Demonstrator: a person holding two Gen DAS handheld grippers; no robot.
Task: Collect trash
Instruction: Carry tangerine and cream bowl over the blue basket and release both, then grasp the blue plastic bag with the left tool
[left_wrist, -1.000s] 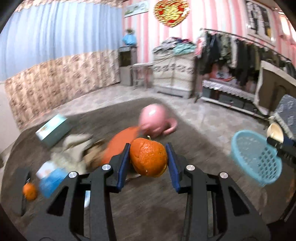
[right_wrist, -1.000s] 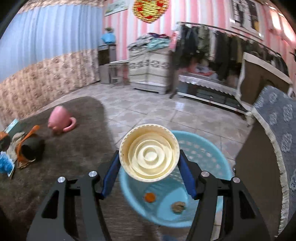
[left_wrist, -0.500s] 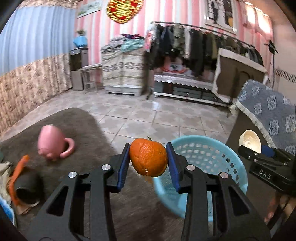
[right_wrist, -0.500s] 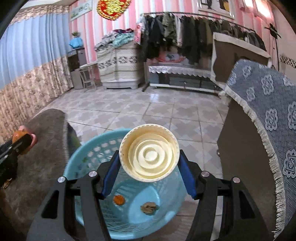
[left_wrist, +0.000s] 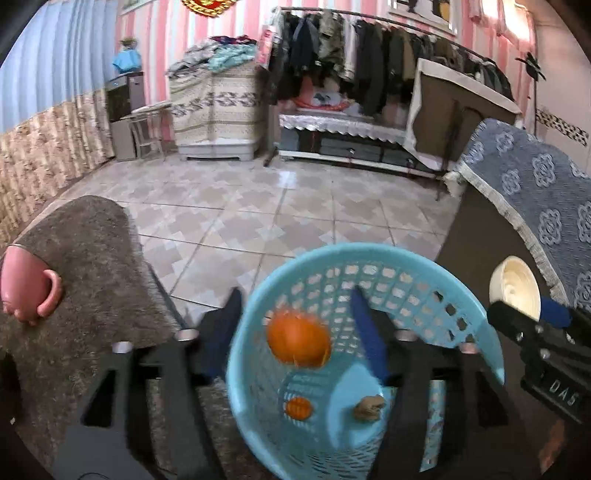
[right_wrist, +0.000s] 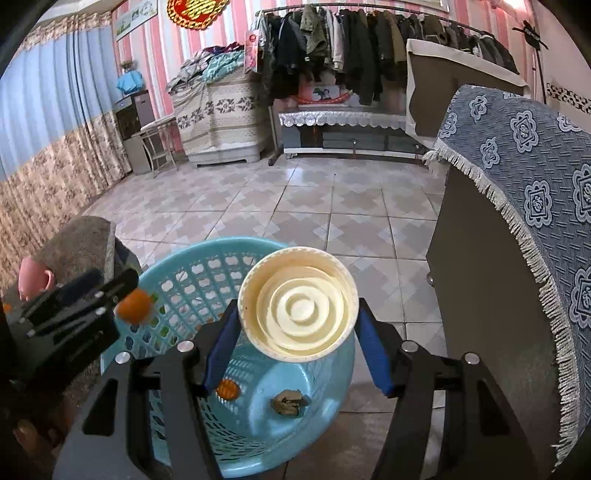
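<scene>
Light blue plastic laundry basket (left_wrist: 373, 275) with lattice walls stands on tiled floor (left_wrist: 236, 206). Left gripper (left_wrist: 295, 317) above basket, jaws just opened wide; orange (left_wrist: 298, 341) loose between them, blurred, clear of both pads. Right gripper (right_wrist: 297, 325) over basket rim, pinching cream ribbed paper cup (right_wrist: 298, 308). On basket bottom: small orange piece (right_wrist: 226, 388), brown scrap (right_wrist: 290, 402).

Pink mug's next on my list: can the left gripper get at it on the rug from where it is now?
Probably yes. The left gripper has just been opening, its jaws clear of the falling orange, so it is free. The pink mug lies on its side on the brown rug, nothing covering it.
</scene>
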